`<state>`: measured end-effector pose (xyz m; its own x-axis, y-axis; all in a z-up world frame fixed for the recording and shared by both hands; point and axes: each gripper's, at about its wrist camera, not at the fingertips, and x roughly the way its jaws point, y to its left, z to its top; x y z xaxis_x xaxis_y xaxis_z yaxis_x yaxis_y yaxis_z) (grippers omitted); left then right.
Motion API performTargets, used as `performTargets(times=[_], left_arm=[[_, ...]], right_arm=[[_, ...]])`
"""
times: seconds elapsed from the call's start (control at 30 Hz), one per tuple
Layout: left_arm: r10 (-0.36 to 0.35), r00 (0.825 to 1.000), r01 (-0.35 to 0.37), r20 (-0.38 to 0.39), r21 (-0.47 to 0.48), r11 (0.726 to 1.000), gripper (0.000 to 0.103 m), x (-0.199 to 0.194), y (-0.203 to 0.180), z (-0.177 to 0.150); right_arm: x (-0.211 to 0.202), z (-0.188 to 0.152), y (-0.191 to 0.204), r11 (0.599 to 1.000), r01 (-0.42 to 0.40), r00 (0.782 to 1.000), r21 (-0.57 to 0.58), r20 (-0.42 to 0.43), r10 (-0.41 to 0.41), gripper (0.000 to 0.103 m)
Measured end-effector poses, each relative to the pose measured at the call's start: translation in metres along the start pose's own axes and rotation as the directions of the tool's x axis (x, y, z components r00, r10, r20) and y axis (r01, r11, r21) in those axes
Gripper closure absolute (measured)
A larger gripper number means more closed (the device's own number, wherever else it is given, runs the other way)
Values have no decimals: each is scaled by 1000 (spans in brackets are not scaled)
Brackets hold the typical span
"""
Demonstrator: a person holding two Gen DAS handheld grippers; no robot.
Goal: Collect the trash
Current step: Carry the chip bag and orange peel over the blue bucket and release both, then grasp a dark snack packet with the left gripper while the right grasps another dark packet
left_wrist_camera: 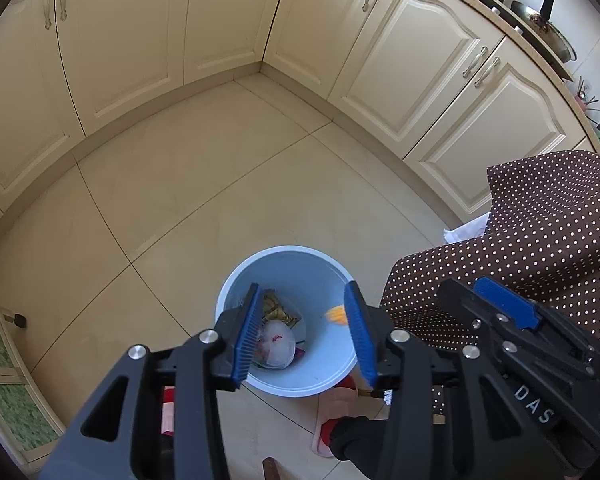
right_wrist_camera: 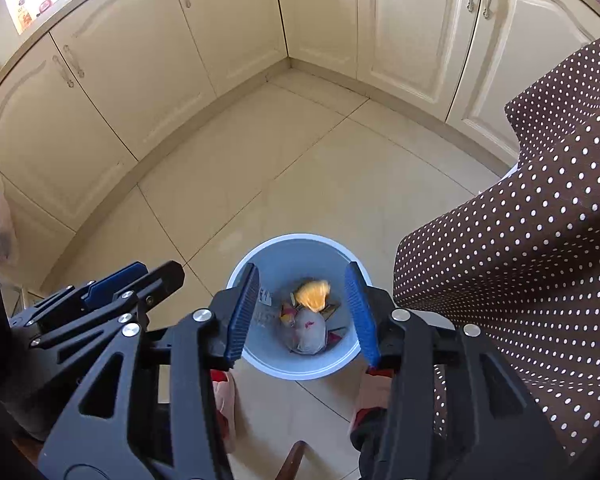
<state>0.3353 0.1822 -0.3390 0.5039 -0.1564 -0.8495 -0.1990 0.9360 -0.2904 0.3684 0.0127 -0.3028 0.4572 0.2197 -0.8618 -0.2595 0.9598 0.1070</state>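
A light blue bin (left_wrist_camera: 236,276) (right_wrist_camera: 300,237) stands on the tiled floor, right under both grippers. In it lie a white knotted bag (left_wrist_camera: 278,346) (right_wrist_camera: 310,334) and crumpled wrappers (left_wrist_camera: 276,308). A blurred orange piece (left_wrist_camera: 337,315) (right_wrist_camera: 313,294) shows over the bin's inside, free of any pad. My left gripper (left_wrist_camera: 306,332) (right_wrist_camera: 140,276) is open over the bin with nothing between its blue pads. My right gripper (right_wrist_camera: 304,308) (left_wrist_camera: 476,292) is open too, and the orange piece is seen between its fingers without touching them.
Cream cabinet doors (left_wrist_camera: 132,40) line the corner behind the bin. A brown polka-dot cloth (left_wrist_camera: 540,248) (right_wrist_camera: 520,260) hangs at the right. The person's slippered feet (right_wrist_camera: 224,396) stand by the bin's near side. Pots (left_wrist_camera: 548,28) sit on the counter.
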Motion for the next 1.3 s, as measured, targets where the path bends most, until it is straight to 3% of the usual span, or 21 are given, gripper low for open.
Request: performTargets(times=[0.37,0.57,0.77,0.93,1.03,1.1,1.3], left_arm=[[17,999,-18,44,21,1000,61,-27,-8,-3],[4,991,-15,136,84,996,59,-78,-42,-4],[-84,972,43,221,182,982,55,-136,-103,-10],[-178,954,98,243,308,946,50,-174,-176,-21],[-243,943,143,225,388,911,49,-190,-224,-29],[-280,937,163,209,446,880,42,-196,-261,-34],[-337,929,209,153,535,819,41,-199,-335,-49]], right_arm=[[-39,-4,-13,1000,6,998,-6,57,-5,59],[-101,-6,-25,1000,2,986,-3,164,-2,59],[-187,-17,-51,999,19,949,31,314,-28,59],[-258,-37,-94,992,69,904,106,413,-107,59],[-292,-52,-132,979,102,877,174,450,-171,58],[-312,-65,-157,966,124,858,225,466,-219,57],[-343,-85,-226,922,180,832,342,447,-328,55]])
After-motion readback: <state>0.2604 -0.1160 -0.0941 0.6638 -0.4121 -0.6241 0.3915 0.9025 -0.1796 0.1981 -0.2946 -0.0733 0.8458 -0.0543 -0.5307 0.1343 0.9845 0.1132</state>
